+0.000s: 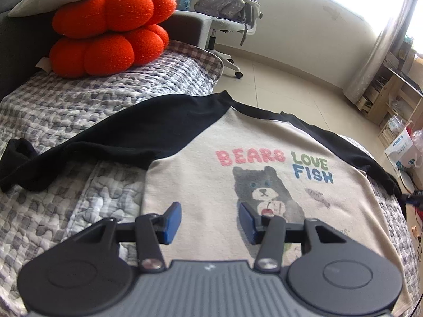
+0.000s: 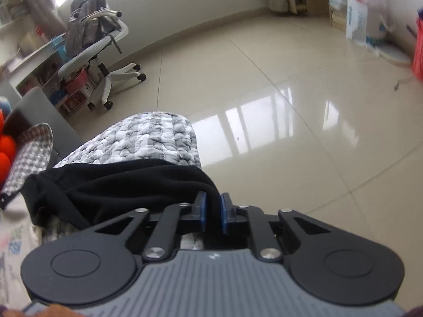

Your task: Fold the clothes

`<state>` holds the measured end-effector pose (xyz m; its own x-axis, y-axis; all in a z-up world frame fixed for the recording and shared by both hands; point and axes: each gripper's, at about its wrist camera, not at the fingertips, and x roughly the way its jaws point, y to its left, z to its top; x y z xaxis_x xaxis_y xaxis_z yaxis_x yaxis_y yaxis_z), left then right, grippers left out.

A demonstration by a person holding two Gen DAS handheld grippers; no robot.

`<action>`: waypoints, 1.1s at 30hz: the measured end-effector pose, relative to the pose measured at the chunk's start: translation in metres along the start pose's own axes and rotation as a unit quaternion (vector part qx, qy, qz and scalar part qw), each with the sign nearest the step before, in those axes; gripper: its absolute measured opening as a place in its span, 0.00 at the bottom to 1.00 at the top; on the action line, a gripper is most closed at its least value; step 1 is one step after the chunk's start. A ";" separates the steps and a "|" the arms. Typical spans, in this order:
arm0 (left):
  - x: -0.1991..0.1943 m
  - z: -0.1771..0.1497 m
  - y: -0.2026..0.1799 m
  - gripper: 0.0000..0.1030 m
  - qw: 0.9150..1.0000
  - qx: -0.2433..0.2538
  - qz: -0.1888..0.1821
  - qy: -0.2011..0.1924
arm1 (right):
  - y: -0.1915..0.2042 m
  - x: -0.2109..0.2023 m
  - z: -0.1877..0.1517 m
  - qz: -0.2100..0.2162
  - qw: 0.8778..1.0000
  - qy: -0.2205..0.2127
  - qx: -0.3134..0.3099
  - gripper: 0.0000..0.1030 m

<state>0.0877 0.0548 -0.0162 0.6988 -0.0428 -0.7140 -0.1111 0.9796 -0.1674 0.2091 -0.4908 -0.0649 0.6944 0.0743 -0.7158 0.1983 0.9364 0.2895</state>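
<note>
— Where is the shirt right now?

— The shirt (image 1: 201,163) lies face up on the quilted cover (image 1: 74,105) of the bed, cream body with black raglan sleeves, the print reading "BEARS LOVE FISH" over a bear and a small fish. Its left sleeve (image 1: 87,145) stretches out flat across the quilt toward the orange cushions (image 1: 111,29).

— And your left claw?

— My left claw (image 1: 210,223) hovers above the lower part of the cream body, blue pads (image 1: 173,223) spread apart, nothing between them. It is released.

— The right one?

— My right claw (image 2: 211,212) is clenched on the other black sleeve (image 2: 119,182). A fold of that dark fabric runs down between the blue pads, which stand close together with only the cloth separating them. The rest of the sleeve is bunched up just in front of the claw, at the edge of the bed where the quilt drops off toward the tiled floor (image 2: 290,105).

— Anything else nearby?

— A white office chair (image 2: 105,50) with a grey backpack on it stands across the floor, well apart from the bed.
</note>
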 end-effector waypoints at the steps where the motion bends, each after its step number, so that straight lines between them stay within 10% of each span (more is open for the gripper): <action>1: 0.000 0.000 -0.002 0.48 1.000 0.003 0.001 0.000 | 0.004 -0.003 0.002 -0.011 1.000 -0.012 -0.010 0.06; 8: 0.001 -0.001 -0.005 0.48 1.000 0.010 0.002 0.000 | 0.050 -0.091 0.016 -0.090 0.944 -0.304 -0.093 0.04; 11: 0.003 -0.002 -0.006 0.48 1.000 0.016 0.005 0.001 | 0.057 -0.076 0.014 -0.142 0.943 -0.277 -0.122 0.11; 17: 0.004 -0.004 -0.002 0.49 1.000 0.021 0.014 0.004 | 0.004 -0.006 0.007 -0.155 0.982 -0.097 -0.041 0.14; 22: 0.010 -0.003 0.000 0.49 1.000 0.019 0.020 0.010 | 0.003 -0.007 0.015 -0.098 0.991 -0.085 -0.013 0.15; 25: 0.014 -0.001 0.003 0.50 1.000 0.015 0.021 0.015 | 0.032 -0.010 0.017 -0.065 0.993 -0.091 -0.037 0.39; 33: 0.019 0.008 0.032 0.52 0.999 -0.031 0.039 0.015 | 0.165 -0.003 0.010 0.033 0.967 -0.082 -0.237 0.40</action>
<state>0.1033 0.0867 -0.0300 0.6652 0.0266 -0.7462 -0.2088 0.9661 -0.1517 0.2471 -0.3397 -0.0088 0.8024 0.1198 -0.5847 -0.1630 0.9864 -0.0215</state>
